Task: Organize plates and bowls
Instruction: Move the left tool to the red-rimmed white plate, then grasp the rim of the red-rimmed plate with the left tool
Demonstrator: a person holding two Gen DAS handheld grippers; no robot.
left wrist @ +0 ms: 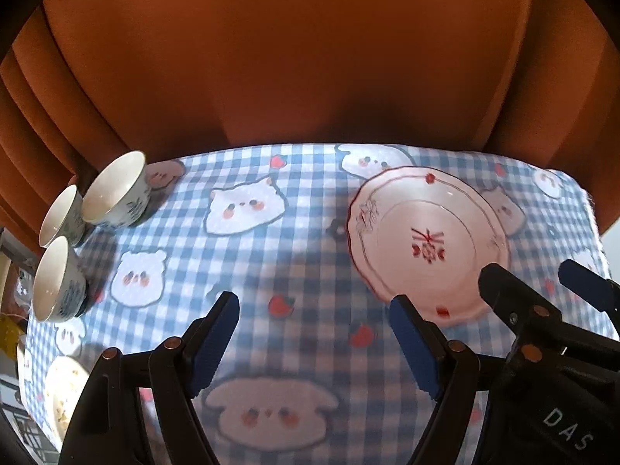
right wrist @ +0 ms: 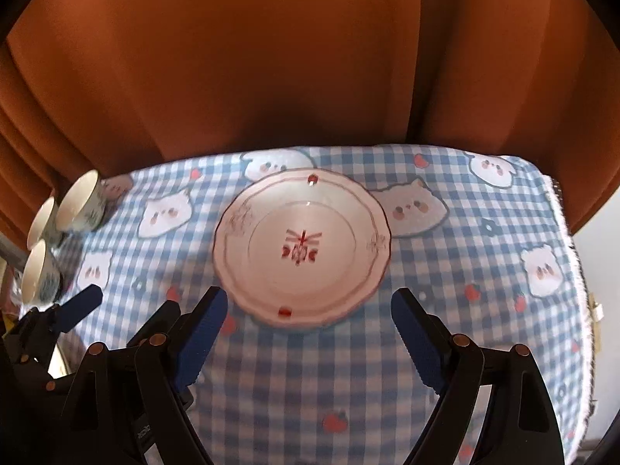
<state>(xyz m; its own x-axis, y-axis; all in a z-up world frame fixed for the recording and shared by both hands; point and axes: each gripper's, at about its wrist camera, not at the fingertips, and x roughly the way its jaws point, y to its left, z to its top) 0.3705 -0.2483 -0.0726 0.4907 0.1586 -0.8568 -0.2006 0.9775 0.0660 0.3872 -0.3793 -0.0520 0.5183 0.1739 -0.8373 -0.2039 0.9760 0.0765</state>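
A white plate with red trim point(right wrist: 302, 248) lies flat on the blue checked tablecloth point(right wrist: 445, 263); it also shows in the left wrist view point(left wrist: 426, 244). Three white bowls with blue patterns point(left wrist: 116, 190) point(left wrist: 62, 215) point(left wrist: 58, 279) stand together at the far left, also in the right wrist view point(right wrist: 79, 201). My right gripper point(right wrist: 310, 306) is open and empty, its jaws just short of the plate's near rim. My left gripper point(left wrist: 314, 310) is open and empty over the cloth, left of the plate. The right gripper also appears in the left wrist view point(left wrist: 531, 279).
An orange curtain point(left wrist: 290, 58) hangs behind the table's far edge. Another dish with a speckled pattern point(left wrist: 64, 395) sits at the near left corner, partly hidden. The table's right edge point(right wrist: 573, 271) drops off at the right.
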